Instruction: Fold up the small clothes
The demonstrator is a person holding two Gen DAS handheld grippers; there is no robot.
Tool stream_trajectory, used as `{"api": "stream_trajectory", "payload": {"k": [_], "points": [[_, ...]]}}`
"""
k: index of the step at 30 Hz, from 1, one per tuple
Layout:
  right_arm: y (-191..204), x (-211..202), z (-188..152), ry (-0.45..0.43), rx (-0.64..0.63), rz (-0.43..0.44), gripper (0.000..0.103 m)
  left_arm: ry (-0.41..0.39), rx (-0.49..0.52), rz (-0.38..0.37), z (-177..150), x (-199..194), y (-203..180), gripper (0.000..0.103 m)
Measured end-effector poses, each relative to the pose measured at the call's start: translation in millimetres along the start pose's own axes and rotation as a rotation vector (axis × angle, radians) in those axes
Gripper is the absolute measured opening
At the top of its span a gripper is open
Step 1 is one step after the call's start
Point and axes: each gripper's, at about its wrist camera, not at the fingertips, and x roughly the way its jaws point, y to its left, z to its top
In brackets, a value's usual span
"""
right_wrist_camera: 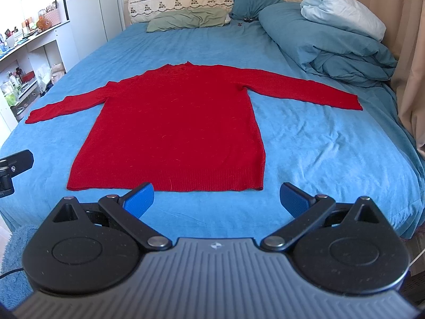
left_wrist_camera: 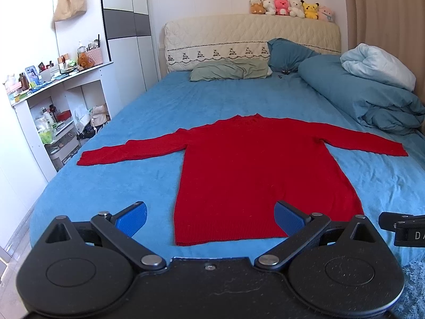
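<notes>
shelf clutter point(left_wrist_camera: 47, 77) too small to identify, curtain point(right_wrist_camera: 409, 53) cut off

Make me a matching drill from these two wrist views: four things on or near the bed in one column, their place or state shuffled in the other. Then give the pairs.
Things
1. red sweater
2. green pillow
3. plush toys
4. left gripper

Places or states
A. lined up on top of the headboard
B. open, holding nothing
C. spread flat on the blue bedsheet, both sleeves stretched out
D. lying at the head of the bed, against the headboard

Pairs: 1-C, 2-D, 3-A, 4-B
</notes>
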Motion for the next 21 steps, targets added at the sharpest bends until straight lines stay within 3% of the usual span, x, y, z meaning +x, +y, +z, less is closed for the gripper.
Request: {"api": "stream_trajectory", "payload": {"k": [21], "points": [[1.7,-4.0,1.2,-0.007,0.001,-0.001,0.103,-0.015,-0.002,0.002,-0.3,-4.4,2.0,0.103]]}}
